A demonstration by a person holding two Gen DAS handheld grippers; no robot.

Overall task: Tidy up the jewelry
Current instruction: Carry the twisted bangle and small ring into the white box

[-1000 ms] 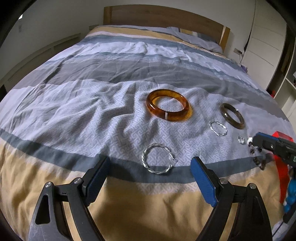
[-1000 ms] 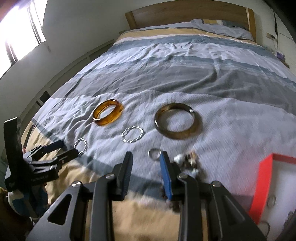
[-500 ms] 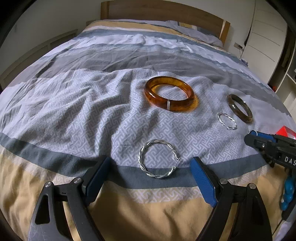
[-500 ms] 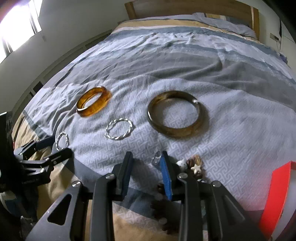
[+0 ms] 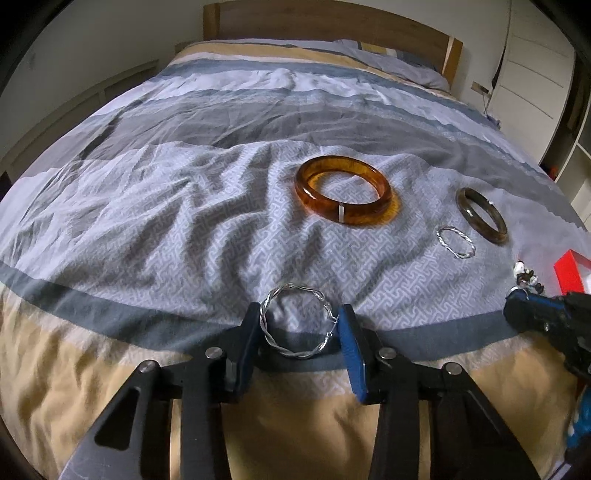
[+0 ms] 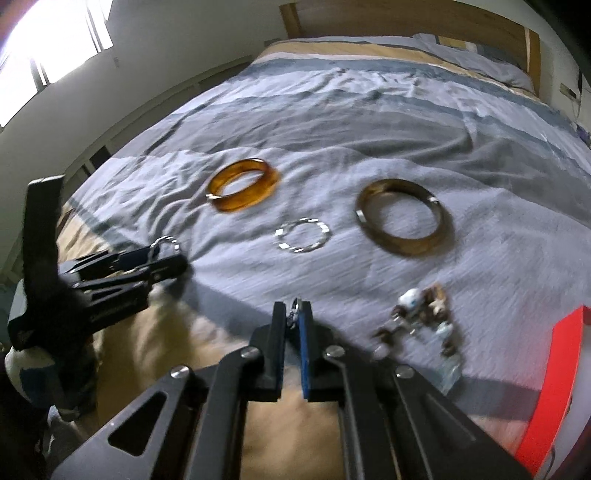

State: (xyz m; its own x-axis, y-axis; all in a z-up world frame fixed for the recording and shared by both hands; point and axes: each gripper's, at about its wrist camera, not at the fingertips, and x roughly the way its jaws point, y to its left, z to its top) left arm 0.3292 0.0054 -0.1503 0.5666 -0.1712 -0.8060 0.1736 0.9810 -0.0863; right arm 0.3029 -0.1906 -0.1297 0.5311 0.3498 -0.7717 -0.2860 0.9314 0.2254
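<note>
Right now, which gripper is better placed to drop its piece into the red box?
The right gripper. Its fingers are already shut on a small silver ring, and the red box lies just to its right. The left gripper brackets the twisted silver bangle, farther from the box.

A bed (image 5: 258, 122) with a wooden headboard (image 5: 332, 22) and striped, rumpled duvet (image 6: 369, 122) filled the room. Pale walls (image 6: 166, 40) surrounded it; a bright window (image 6: 48, 44) lit the left, white cabinets (image 5: 535, 74) stood right.

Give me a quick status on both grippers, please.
Left gripper shut on twisted silver wire bangle. Right gripper shut on small silver ring. Nothing in the way.
</note>
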